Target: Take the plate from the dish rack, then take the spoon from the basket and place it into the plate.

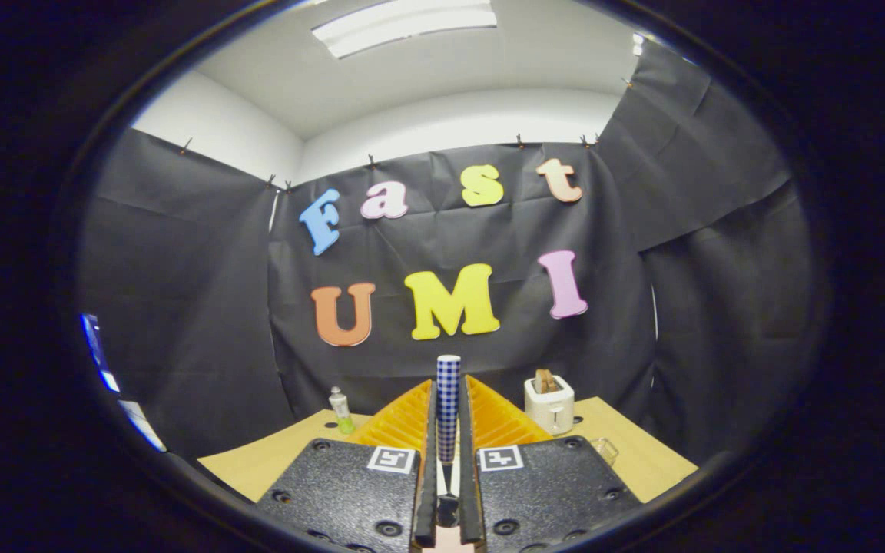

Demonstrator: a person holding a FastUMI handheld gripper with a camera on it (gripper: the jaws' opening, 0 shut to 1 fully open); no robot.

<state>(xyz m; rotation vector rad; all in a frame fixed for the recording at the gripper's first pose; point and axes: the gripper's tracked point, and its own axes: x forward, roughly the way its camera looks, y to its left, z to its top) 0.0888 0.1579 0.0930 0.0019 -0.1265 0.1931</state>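
We see the gripper (pixel 448 461) nearly closed, both fingers pressing the plate (pixel 448 403), held edge-on and upright between them: blue-and-white check, white rim. The orange dish rack (pixel 498 418) sits just beyond. Farther off, a toaster (pixel 549 403) and possibly a small bottle (pixel 341 409).
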